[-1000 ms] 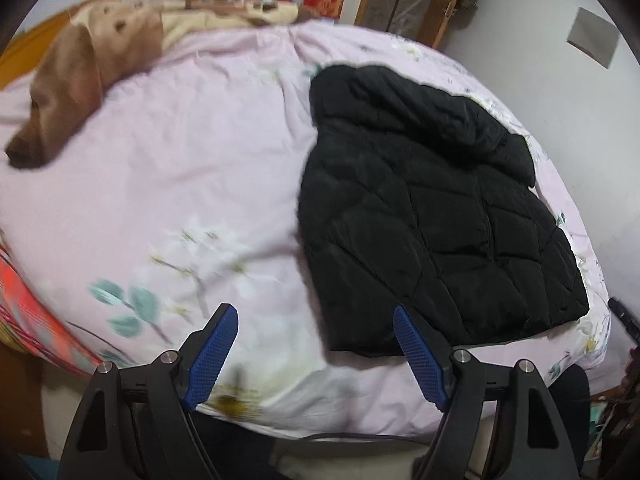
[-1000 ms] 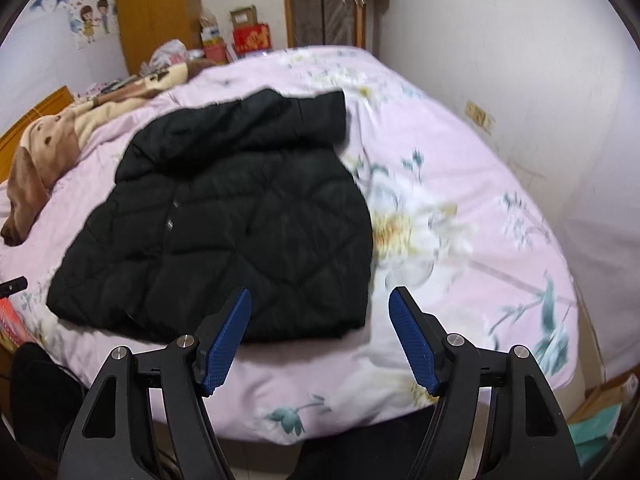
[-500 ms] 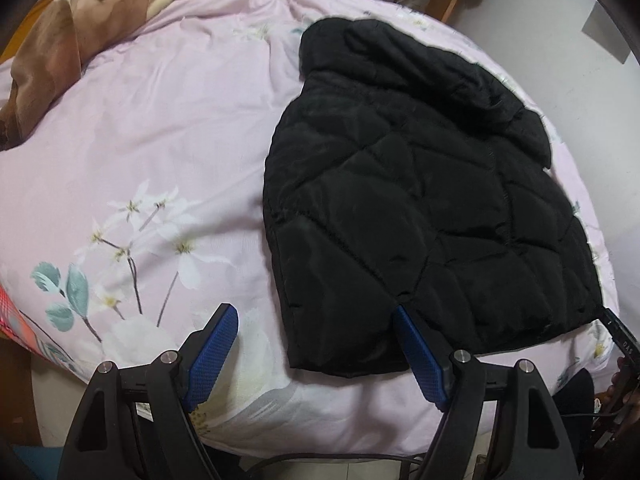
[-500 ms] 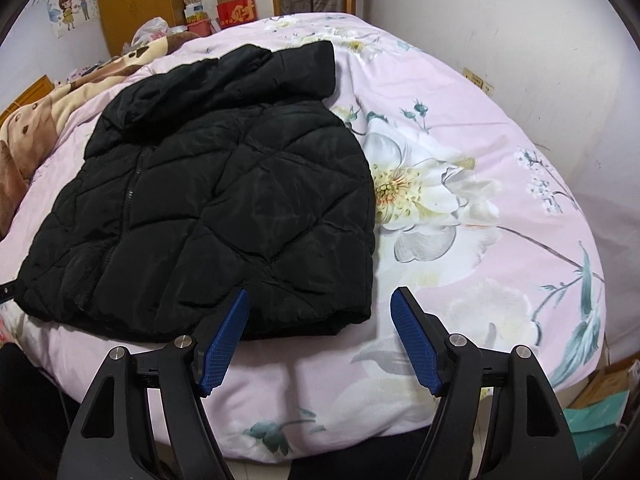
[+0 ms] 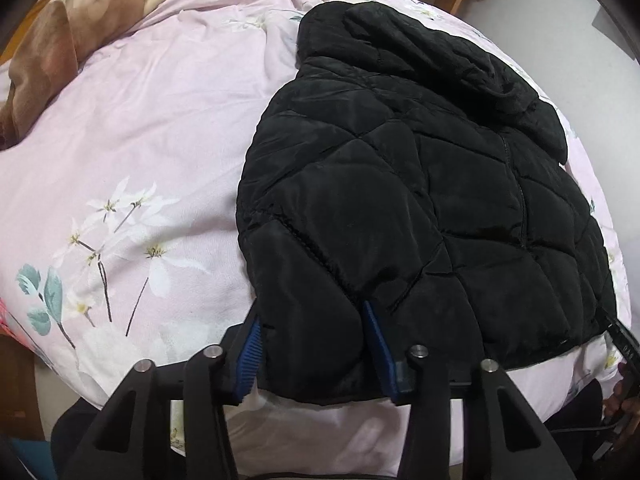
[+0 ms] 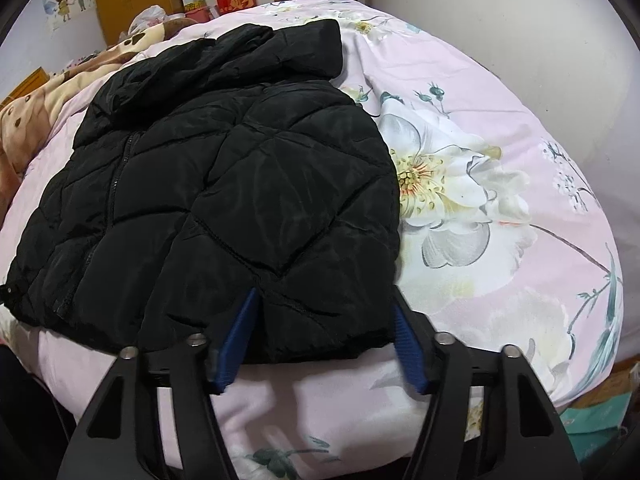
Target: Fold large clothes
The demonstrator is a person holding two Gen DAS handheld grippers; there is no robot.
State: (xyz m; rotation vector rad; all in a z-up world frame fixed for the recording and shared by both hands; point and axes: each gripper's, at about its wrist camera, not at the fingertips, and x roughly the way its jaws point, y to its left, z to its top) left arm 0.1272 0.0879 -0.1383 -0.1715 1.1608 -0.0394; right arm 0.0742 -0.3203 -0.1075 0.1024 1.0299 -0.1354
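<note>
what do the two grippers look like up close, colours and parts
Both look alike. The left gripper and the right gripper each have a black frame with triangular cut-outs, two blue ribbed pads on the fingers, and round silver bolts on top. No cable or sleeve shows clearly.

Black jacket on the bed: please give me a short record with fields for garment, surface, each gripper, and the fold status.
garment: black quilted jacket, lying flat, hood at the far end
surface: pink floral bedcover
left gripper: jaws have just been closing, pads pressing on the near hem corner
right gripper: jaws have just been closing, pads pressing on the other near hem corner
other item: brown blanket at the far side
fold status: bottom-up fold not yet made
</note>
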